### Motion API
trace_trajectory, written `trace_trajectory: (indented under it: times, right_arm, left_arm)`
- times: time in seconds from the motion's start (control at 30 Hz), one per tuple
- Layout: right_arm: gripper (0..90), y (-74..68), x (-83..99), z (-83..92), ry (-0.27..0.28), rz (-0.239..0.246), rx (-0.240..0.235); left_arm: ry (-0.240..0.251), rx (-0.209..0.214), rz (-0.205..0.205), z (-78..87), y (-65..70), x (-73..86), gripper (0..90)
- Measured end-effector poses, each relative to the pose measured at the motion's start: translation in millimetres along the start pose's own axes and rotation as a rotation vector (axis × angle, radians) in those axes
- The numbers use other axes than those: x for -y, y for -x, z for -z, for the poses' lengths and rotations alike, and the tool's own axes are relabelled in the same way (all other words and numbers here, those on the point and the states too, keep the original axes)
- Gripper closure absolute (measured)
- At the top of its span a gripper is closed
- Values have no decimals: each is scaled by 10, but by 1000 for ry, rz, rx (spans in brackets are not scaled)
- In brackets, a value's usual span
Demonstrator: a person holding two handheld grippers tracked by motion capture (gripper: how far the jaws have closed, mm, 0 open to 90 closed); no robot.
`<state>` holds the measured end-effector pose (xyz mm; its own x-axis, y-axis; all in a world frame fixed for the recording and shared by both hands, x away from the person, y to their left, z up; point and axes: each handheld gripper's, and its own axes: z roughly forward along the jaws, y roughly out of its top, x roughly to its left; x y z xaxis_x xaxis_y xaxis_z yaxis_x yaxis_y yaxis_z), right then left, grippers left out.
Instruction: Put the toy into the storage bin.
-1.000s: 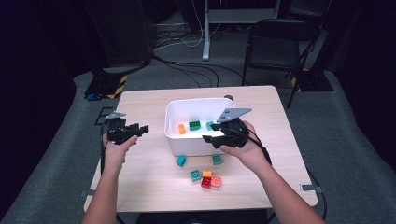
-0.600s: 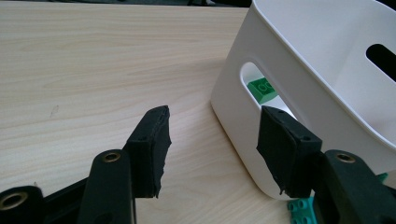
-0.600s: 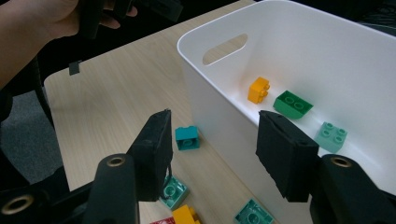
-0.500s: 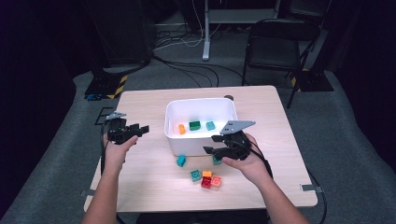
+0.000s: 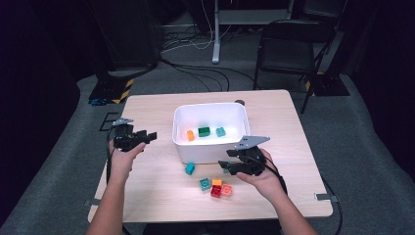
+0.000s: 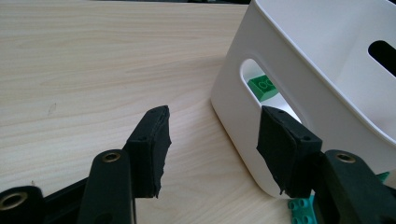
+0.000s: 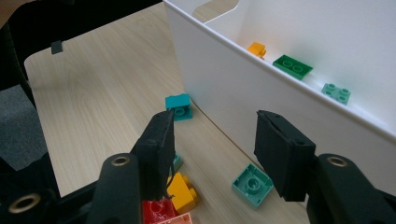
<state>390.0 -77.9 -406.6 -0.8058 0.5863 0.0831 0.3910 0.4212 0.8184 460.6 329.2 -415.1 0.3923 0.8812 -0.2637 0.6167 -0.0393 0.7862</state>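
Observation:
A white bin (image 5: 210, 152) at the table's middle holds an orange brick (image 5: 191, 135), a green brick (image 5: 204, 131) and a light teal brick (image 5: 220, 131). In front of it lie a teal brick (image 5: 190, 168) and a cluster of teal-green (image 5: 205, 183), orange (image 5: 217, 182), red (image 5: 216, 191) and pink (image 5: 226, 190) bricks. My right gripper (image 5: 229, 167) hangs low by the bin's front wall, open. Its jaws have just been closing a little, with nothing between the pads. A light teal brick (image 7: 252, 185) lies on the table under the right gripper (image 7: 215, 126). My left gripper (image 5: 148, 137) is open beside the bin's left wall.
In the left gripper view the left gripper (image 6: 215, 121) faces the bin's handle hole (image 6: 254, 81), with the green brick (image 6: 263, 87) showing through it. A folding chair (image 5: 288, 44) and cables lie on the floor beyond the table's far edge.
My right gripper has come down from over the bin's right front corner to the table in front of the bin, near the loose bricks. The left gripper has stayed put.

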Motion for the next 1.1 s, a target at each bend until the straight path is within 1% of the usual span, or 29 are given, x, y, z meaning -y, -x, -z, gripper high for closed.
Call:
trace_trajectory:
  times: [0.07,0.13,0.2,0.27,0.53,0.67,0.77,0.83,0.97,1.1]
  right_arm:
    - [502,18,62,-8,5,-2,-4]
    - [530,27,102,-18,-5,-12,-14]
    - [538,37,135,-35,-15,-4,-20]
    - [545,39,172,-56,-24,9,-6]
    - [547,28,320,-180,-48,17,-16]
    - [549,25,409,-273,-69,1,-7]
    - [550,32,449,-332,-79,1,-15]
    - [554,14,468,-364,-86,2,-19]
    - [562,-30,481,-425,-92,23,-19]
    - [564,-80,502,-493,-112,33,-41]
  left_arm:
    - [0,0,0,0,0,1,434]
    - [-4,0,-2,-4,0,2,434]
    - [-2,-1,-2,-10,2,3,434]
    - [-5,-2,-3,-8,2,1,434]
    - [-2,1,-2,-4,3,1,434]
    - [-1,1,-1,0,2,-3,434]
    - [1,-1,-2,-1,-6,-4,434]
    - [-1,0,0,3,-8,-5,434]
    - [1,-2,-3,-1,-5,-5,434]
    - [-4,0,-3,-3,-2,-4,434]
